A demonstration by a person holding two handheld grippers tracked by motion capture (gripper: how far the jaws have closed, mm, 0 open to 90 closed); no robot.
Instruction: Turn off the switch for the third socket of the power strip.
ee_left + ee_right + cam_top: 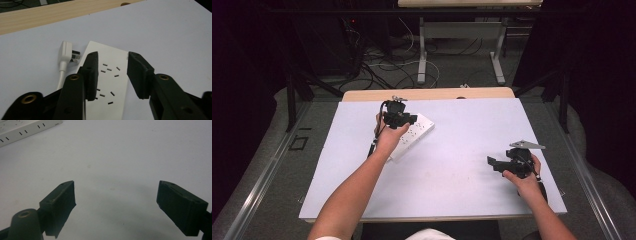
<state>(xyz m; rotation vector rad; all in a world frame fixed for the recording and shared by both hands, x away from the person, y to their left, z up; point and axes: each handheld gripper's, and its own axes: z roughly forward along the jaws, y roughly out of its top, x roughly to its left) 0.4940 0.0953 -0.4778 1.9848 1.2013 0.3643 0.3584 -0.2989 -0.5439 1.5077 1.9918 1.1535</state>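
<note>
the left tool [112, 58] hangs with its jaws partly open and nothing gripped; the pads stand clear of everything. right below and between them lies the white power strip [117, 87], a flat, smooth plastic slab with small dark socket slots, its long axis running away from the tool. in the high view the left tool [399, 117] sits over the near part of the strip [419, 129].

just beyond the left jaw's tip, touching or nearly touching the strip's edge, lies a white plug [65, 51], blocky, with dark metal pins that point toward the strip. its round white cable [60, 77] trails back beside the left jaw.

the likely risk: if the tool drops and closes here, the hard, glossy strip may be wider than the gap, so a pad could land on top and skid it across the slick pale worktop [162, 37]. a jaw could also snag the cable and drag the plug askew.

the right tool [116, 185] rests well to the side with its jaws wide apart and empty, above bare worktop, the strip [25, 130] far ahead of it.

beyond the strip the worktop sheet ends at a pale wooden edge [50, 12].
</note>
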